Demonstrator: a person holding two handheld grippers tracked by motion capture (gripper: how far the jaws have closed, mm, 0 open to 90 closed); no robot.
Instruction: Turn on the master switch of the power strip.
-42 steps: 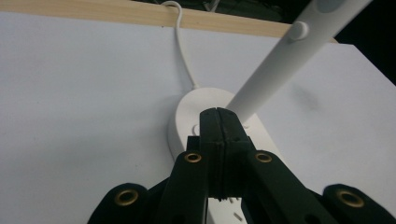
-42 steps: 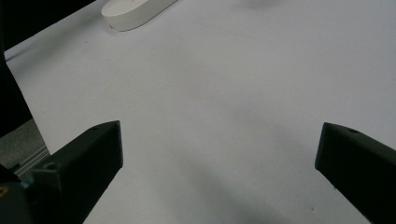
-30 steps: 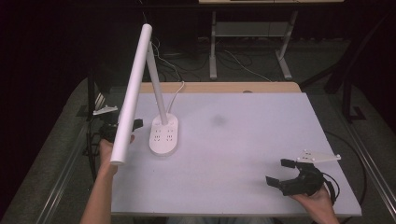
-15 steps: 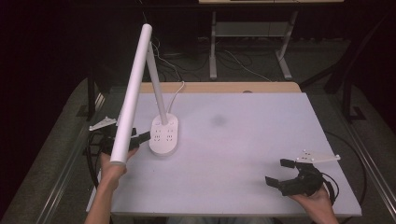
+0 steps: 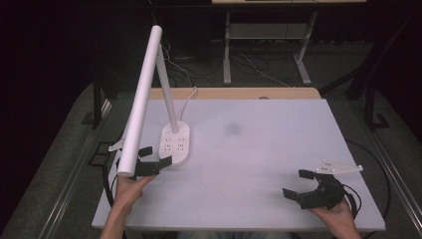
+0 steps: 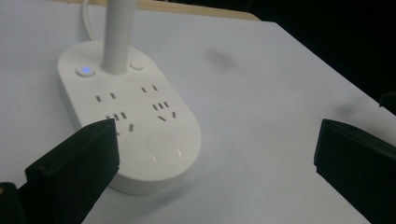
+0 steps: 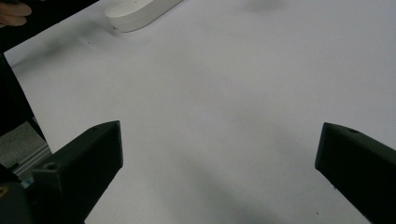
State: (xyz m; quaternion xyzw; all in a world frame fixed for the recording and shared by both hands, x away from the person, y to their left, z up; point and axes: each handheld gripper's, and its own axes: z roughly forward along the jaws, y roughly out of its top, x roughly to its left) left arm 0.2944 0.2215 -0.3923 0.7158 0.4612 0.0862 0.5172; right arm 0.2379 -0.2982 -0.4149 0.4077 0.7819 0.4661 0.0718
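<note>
White tabletop (image 5: 259, 149) spans the high view, dark floor around it. On it the lamp base (image 5: 175, 144) stands at the left, just beyond the left gripper (image 5: 152, 158), whose jaws are wide; the right gripper (image 5: 299, 184), also spread, sits well apart near the front right corner, with bare table between. From the left gripper view, the socketed base (image 6: 130, 116) lies just ahead, nearest the left jaw, a blue light (image 6: 85, 70) lit. From the right gripper view, open jaws frame bare surface, the base's end (image 7: 140, 11) far off.
</note>
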